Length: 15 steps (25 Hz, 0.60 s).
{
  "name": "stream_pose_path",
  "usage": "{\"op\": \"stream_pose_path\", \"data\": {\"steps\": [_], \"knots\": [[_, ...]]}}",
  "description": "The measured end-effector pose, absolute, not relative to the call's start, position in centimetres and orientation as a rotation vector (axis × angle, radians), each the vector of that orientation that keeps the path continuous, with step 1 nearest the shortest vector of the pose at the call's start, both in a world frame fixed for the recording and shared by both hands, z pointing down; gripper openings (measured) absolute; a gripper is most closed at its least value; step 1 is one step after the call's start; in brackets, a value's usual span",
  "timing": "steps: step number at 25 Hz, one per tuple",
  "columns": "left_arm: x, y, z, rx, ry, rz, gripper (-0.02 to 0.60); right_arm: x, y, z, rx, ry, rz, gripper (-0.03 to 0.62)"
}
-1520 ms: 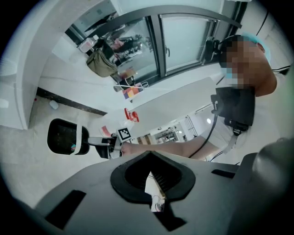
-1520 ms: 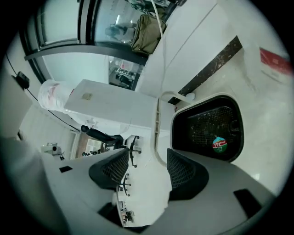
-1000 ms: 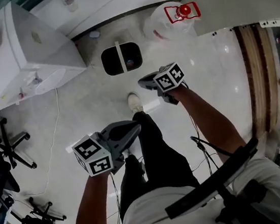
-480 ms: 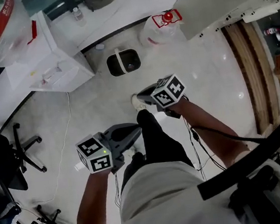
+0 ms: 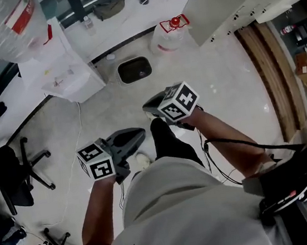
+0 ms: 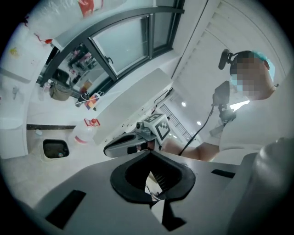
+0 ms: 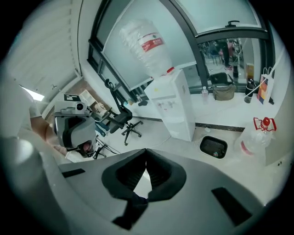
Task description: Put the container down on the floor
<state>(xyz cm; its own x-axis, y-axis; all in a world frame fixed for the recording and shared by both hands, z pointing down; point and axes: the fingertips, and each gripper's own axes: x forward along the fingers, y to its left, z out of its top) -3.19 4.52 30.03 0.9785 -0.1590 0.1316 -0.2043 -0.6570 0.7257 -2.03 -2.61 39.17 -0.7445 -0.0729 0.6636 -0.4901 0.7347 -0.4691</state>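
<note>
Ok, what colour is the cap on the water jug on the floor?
Red. The cap shows best in the head view.

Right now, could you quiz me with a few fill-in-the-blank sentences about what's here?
The left gripper and the right gripper both hold ____.
The water jug standing on the floor has a ____ cap.
The bin beside it is ____ in colour.
An upturned bottle tops the white ____.
Missing words: nothing; red; black; dispenser.

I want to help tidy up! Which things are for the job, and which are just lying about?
For the job: water jug on the floor, likely the container; left gripper; right gripper, both shut, empty.
Lying about: black bin; water dispenser; office chair.
</note>
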Motion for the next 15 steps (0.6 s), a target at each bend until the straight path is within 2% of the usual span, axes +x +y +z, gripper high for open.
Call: {"op": "stream_pose_path", "data": {"steps": [15], "knots": [[-7.0, 10.0, 27.2, 2.315, -0.339, 0.051, 0.009, -5.7, 6.7, 32.7, 0.348, -2.407, 0.767, 0.015]]}}
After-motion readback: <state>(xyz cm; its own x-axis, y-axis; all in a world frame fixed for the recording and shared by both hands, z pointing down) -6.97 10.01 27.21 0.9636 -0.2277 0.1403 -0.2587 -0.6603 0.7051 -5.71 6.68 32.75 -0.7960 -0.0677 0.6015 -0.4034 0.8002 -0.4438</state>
